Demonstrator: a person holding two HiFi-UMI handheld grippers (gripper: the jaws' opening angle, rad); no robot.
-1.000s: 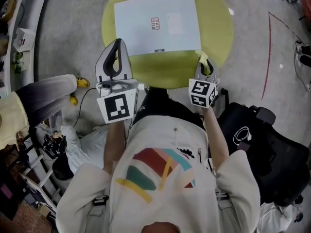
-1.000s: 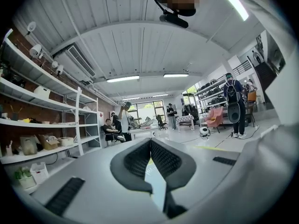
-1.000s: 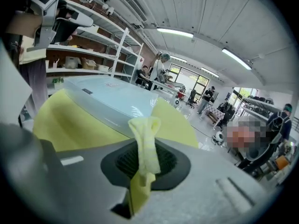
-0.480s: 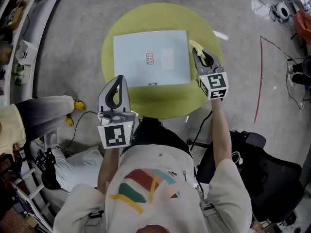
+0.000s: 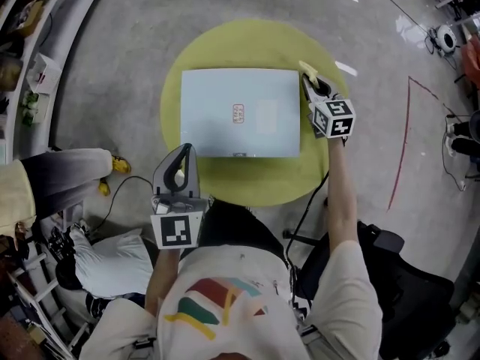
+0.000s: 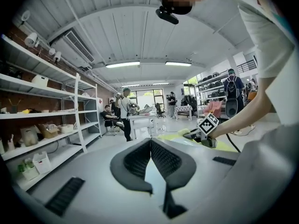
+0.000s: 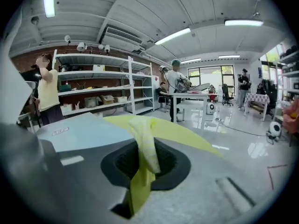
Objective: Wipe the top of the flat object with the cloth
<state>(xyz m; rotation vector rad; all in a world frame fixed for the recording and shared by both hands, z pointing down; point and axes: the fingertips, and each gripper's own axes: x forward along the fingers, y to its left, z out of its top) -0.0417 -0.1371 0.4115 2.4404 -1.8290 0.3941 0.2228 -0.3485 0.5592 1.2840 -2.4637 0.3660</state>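
1. My left tongs (image 5: pixel 183 150) are pressed together with nothing between them. They hang over the near left edge of the table (image 5: pixel 247 182), close to the near left corner of the flat board (image 5: pixel 240 88). I judge this hand is parked there to stay out of the wiping path, and perhaps to steady that corner if the board slides. Whether the tips touch the board, I cannot tell.

2. The board lies flat in the middle of the round yellow table, its long sides running left to right, with a small red label (image 5: pixel 238 113) near its centre. Its whole top is bare and open to a wipe.

3. My right tongs (image 5: pixel 308 81) are pinching the yellow cloth (image 7: pixel 144 139). The right gripper view shows the cloth clamped between the jaws, one end sticking out past the tips and the rest trailing back towards me. That free end is what should meet the surface.

4. The cloth sits just beside the board's far right corner, over the table and not on the board. I take this as the start of the wipe: beginning at a corner lets me sweep leftward in rows. The wiping itself looks not yet begun.
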